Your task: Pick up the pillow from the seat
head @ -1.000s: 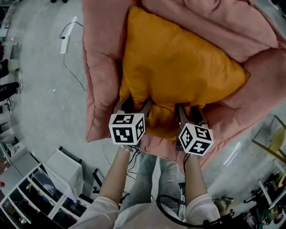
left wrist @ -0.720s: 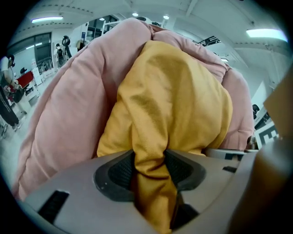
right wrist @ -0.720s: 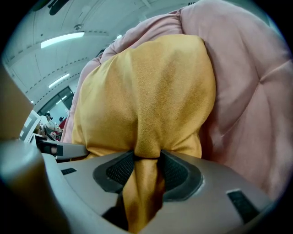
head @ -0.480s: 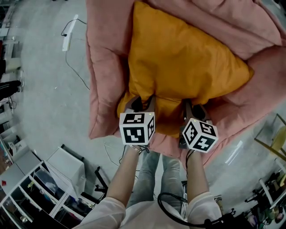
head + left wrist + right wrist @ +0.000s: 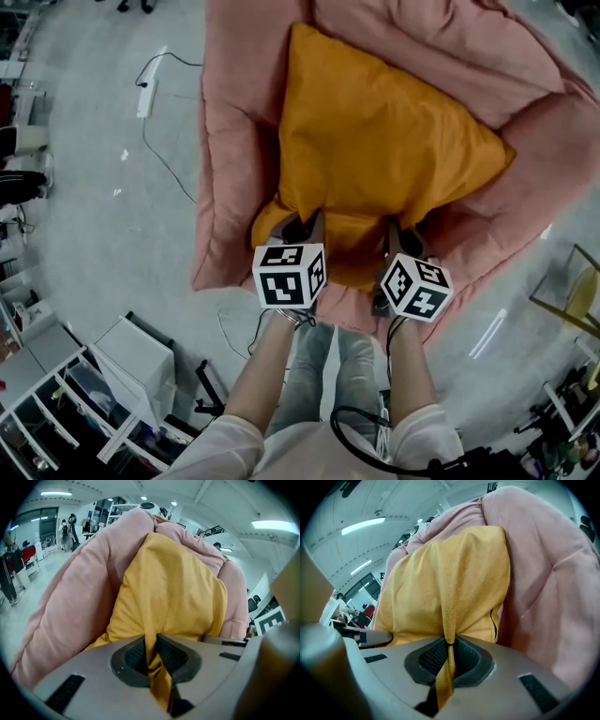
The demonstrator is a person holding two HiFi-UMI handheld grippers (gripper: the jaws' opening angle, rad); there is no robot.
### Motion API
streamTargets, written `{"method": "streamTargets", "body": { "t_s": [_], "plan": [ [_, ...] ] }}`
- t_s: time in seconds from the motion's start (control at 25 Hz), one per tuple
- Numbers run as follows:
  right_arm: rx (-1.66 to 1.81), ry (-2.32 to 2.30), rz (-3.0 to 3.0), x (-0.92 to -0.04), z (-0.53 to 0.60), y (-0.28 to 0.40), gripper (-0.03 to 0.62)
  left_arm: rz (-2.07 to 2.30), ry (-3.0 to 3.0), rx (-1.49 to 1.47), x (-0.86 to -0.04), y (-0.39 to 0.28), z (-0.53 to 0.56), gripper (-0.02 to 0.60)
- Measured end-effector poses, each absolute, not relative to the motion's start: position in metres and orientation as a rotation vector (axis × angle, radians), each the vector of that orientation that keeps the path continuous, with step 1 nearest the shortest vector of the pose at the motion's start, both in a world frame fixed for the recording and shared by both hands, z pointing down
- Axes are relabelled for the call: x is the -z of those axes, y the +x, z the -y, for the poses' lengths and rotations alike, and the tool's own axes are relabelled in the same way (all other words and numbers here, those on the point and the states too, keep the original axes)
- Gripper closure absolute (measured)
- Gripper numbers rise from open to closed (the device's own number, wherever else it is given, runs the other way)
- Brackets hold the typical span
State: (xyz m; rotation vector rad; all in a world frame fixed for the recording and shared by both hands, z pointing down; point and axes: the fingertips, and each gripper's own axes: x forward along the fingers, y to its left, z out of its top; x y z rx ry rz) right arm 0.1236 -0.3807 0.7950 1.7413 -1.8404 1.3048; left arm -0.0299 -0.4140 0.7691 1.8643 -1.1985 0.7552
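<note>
Grey workshop floor around pink seat; orange pillow lies on it. Left gripper, right gripper each nipped tight on fold of pillow's near edge; jaws just closed, stood wide second ago. Grasp looks done; next calls for even lift with both, clear of seat.

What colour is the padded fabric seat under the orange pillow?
Dusty pink; the seat shows best in the head view.

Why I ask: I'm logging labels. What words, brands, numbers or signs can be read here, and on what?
None can be read.
The left marker cube and right marker cube bear only black-and-white square patterns.
The pillow and seat are plain.
Anything in the background is too small.
</note>
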Motion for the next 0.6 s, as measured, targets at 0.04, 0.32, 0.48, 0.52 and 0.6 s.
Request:
{"method": "streamTargets", "body": {
  "t_s": [0.04, 0.32, 0.48, 0.52, 0.6],
  "plan": [
    [-1.295, 1.747, 1.845, -0.791, 0.379, 0.124, 0.553, 1.208, 1.871, -0.755, -0.765, -0.03, 0.412, 0.536],
    [-1.257, 1.786, 1.88, -0.77, 0.37, 0.125, 0.553, 1.224, 1.919, -0.747, -0.745, -0.029, 0.402, 0.548],
    [-1.237, 1.846, 1.917, -0.748, 0.361, 0.123, 0.553, 1.224, 1.933, -0.711, -0.727, -0.033, 0.392, 0.548],
    [-1.223, 1.86, 1.923, -0.741, 0.358, 0.123, 0.553, 1.225, 1.936, -0.702, -0.722, -0.034, 0.389, 0.548],
    [-1.202, 1.877, 1.935, -0.726, 0.354, 0.12, 0.553, 1.23, 1.946, -0.685, -0.708, -0.037, 0.383, 0.548]
  ]
}}
